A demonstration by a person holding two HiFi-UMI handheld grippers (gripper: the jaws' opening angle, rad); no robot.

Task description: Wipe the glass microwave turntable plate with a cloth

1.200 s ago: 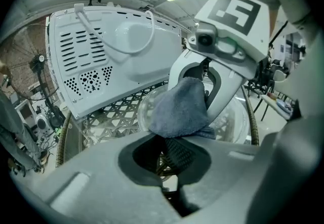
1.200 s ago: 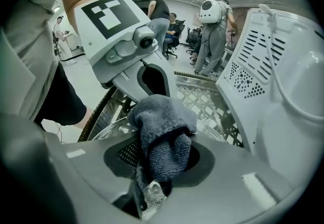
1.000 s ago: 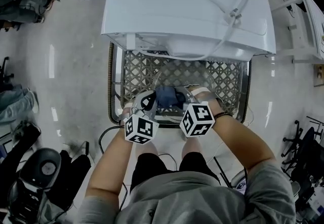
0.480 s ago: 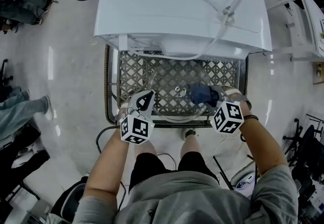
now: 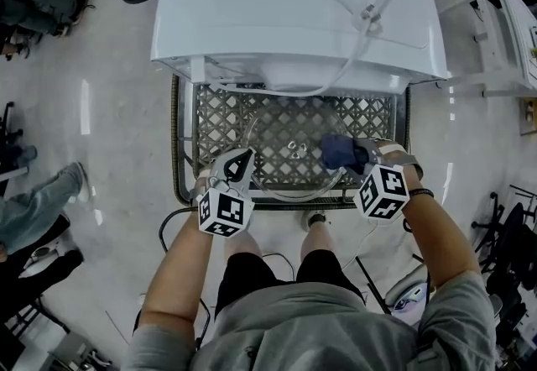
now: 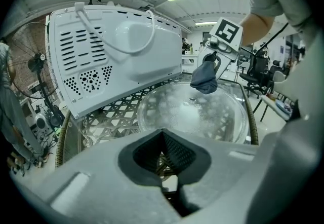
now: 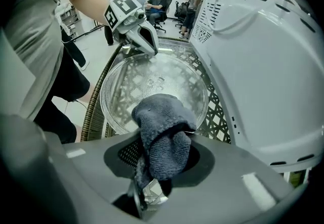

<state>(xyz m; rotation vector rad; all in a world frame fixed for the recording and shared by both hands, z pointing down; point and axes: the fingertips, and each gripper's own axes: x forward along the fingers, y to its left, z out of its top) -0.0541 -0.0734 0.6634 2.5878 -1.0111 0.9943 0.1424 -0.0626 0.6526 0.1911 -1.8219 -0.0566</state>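
The right gripper point(image 5: 356, 154) is pinching a blue-grey cloth point(image 5: 337, 152) between its fingers, holding it over the right edge of the glass turntable plate point(image 5: 285, 166). The plate is lying on the lattice surface point(image 5: 220, 119) beside a white microwave point(image 5: 294, 8). The left gripper point(image 5: 241, 162) is sitting at the plate's left rim with its fingers drawn together.

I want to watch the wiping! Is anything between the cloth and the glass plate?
No, nothing visible. The right gripper holds the cloth right at the glass plate's rim, with only bare glass beside it.
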